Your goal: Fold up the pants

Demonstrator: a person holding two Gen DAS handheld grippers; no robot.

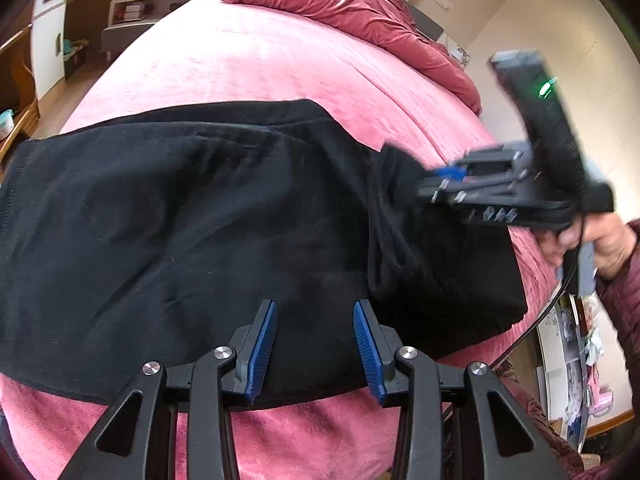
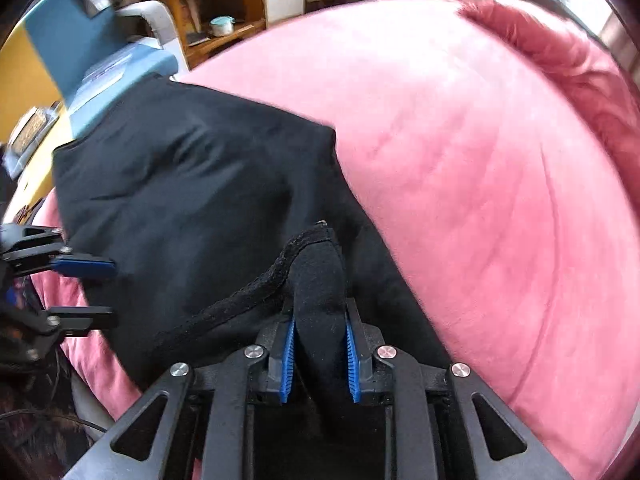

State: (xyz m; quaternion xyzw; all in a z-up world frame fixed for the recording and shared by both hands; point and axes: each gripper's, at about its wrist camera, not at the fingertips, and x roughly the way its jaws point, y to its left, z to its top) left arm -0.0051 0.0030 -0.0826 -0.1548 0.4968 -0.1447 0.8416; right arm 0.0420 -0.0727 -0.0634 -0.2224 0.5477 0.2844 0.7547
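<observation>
- Black pants (image 1: 180, 220) spread flat along near edge of pink bed (image 1: 260, 68); one end cut off by frame.
- Right gripper (image 2: 320, 356) blurred in left view, fingers clenched on bunched hem.
- Left gripper (image 1: 314, 344) released, nothing between fingers.
- Wooden shelves (image 2: 216, 12) beyond far corner.

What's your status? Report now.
Right gripper shut on a raised fold of the black pants. Left gripper open above them. Pink bed unobstructed.

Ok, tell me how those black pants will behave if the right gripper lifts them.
Probably floppy: the black pants bunch into a soft ridge where the right gripper pinches them. Likely they'll drape and trail, not slide, since the fuzzy pink bedcover looks grippy.
</observation>
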